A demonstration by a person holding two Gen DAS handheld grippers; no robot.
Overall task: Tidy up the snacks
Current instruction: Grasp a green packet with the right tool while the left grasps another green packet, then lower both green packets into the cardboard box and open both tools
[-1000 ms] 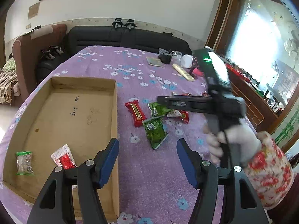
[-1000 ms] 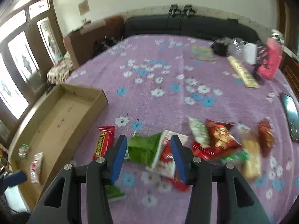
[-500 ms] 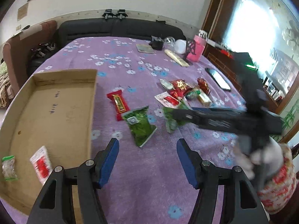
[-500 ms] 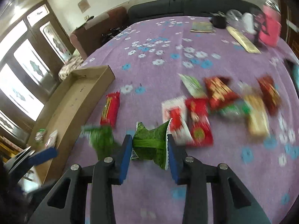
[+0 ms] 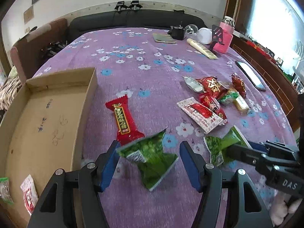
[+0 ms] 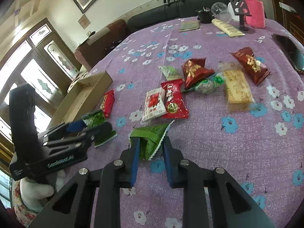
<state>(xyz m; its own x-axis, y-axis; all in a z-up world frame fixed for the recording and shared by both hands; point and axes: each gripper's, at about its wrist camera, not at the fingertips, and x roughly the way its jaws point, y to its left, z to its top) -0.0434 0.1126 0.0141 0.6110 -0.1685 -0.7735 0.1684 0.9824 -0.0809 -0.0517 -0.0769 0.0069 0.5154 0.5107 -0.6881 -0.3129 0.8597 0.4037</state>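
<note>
On the table (image 5: 133,43), covered in a purple flowered cloth, a shallow cardboard box (image 5: 47,114) sits by the left edge with two small snack packets in its near corner. Just beside the box's right wall lies a red candy bar (image 5: 123,119). The left hand-held gripper (image 5: 148,163) has its jaws closing around a green snack packet (image 5: 150,157); the packet lies between the blue pads, but a gap shows on the right side, so it is not yet clamped. The right hand-held gripper (image 6: 150,148) is closing too, and its pads already pinch a second green packet (image 6: 150,136), crumpling it at the middle. Farther toward the right edge, a loose cluster of red, white and yellow snacks (image 6: 199,87) lies spread on the cloth. A pink bottle (image 5: 225,36) stands at the far right corner.
</note>
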